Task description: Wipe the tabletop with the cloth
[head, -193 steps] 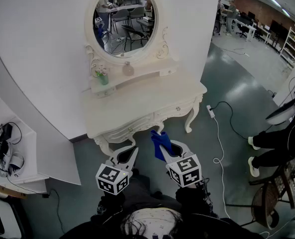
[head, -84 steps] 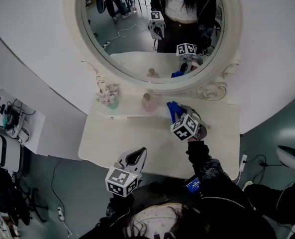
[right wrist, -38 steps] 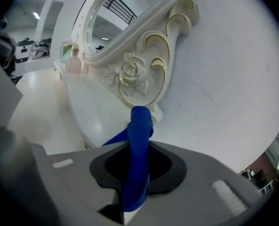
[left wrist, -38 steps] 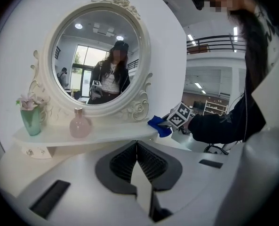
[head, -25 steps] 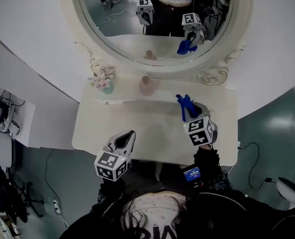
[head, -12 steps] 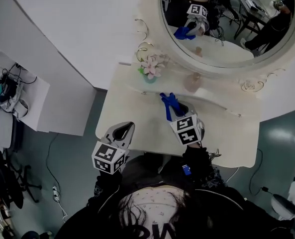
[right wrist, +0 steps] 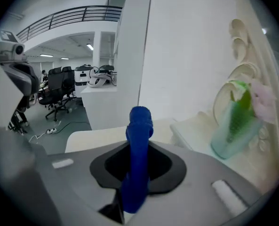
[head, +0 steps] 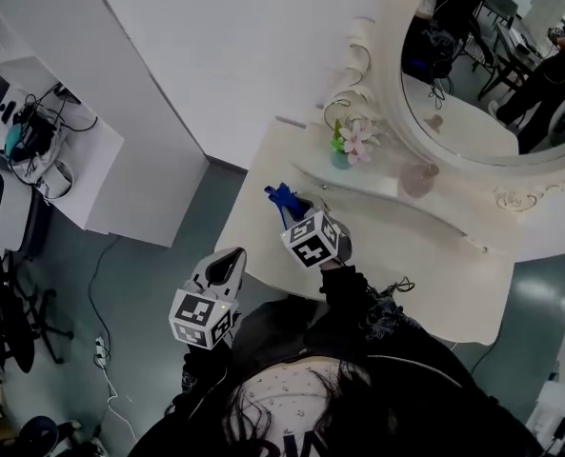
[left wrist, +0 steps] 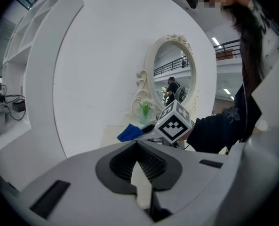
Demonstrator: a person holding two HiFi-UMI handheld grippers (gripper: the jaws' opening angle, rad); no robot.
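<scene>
While my right tool [head: 292, 209] is pinching the blue cloth [head: 280, 196], I am holding it over the left end of the bench [head: 406, 255]. The cloth is sticking out past the jaws toward the bench's corner; whether it is touching the top I cannot tell. My left tool [head: 231, 255] is hanging off the bench's front edge, over the floor [head: 149, 274], jaws pressed together on nothing. A vase [head: 342, 152] of flowers is standing on the raised shelf beyond the cloth, beside the mirror [head: 482, 74].
</scene>
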